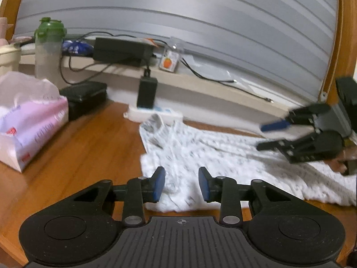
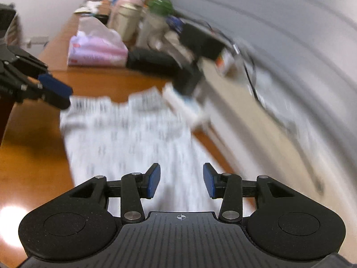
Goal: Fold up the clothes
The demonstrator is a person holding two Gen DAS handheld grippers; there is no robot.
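Observation:
A white garment (image 1: 223, 154) with a small dark print lies spread flat on the wooden table (image 1: 89, 151). My left gripper (image 1: 181, 184) hovers open over its near left edge; cloth shows behind the gap, but the blue pads (image 1: 158, 185) do not press on it. My right gripper (image 1: 265, 136) comes in from the right above the garment, held in a hand, with its jaws apart and empty. In the blurred right wrist view, the right gripper (image 2: 181, 183) stands open over the garment (image 2: 125, 138), and the left gripper (image 2: 63, 96) sits at the cloth's far left corner.
A pink tissue pack (image 1: 29, 120), a black case (image 1: 87, 98) and a green-lidded bottle (image 1: 49, 49) stand at the left. A white power strip (image 1: 154, 114) with a black adapter (image 1: 147, 93) lies just beyond the garment. A ledge (image 1: 200, 82) with a power brick and cables runs behind.

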